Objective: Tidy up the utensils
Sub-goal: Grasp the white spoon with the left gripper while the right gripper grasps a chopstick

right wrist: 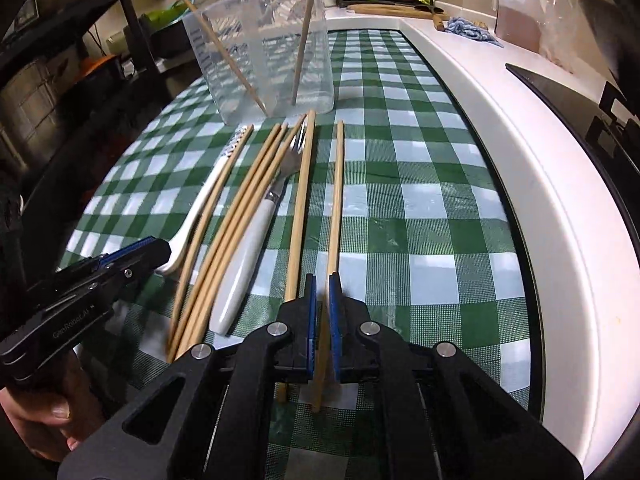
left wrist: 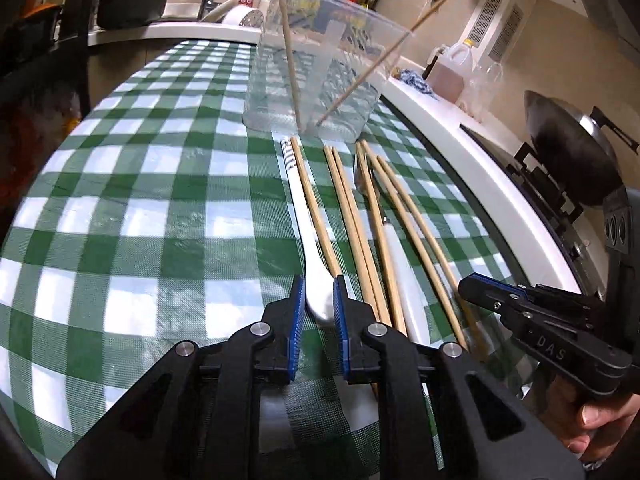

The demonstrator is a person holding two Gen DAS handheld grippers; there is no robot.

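Left tongs (left wrist: 319, 294) clamped on the white spoon (left wrist: 308, 236) handle; right tongs (right wrist: 322, 294) clamped on one chopstick (right wrist: 335, 200). Both utensils lie on the counter (right wrist: 400, 200), just before the clear tub (right wrist: 264, 48).

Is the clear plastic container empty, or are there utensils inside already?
Not empty: the clear container stands upright and holds two wooden chopsticks leaning inside; the other utensils lie on the tablecloth.

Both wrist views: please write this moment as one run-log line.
left gripper: shut on white spoon | right gripper: shut on chopstick | clear container: two chopsticks
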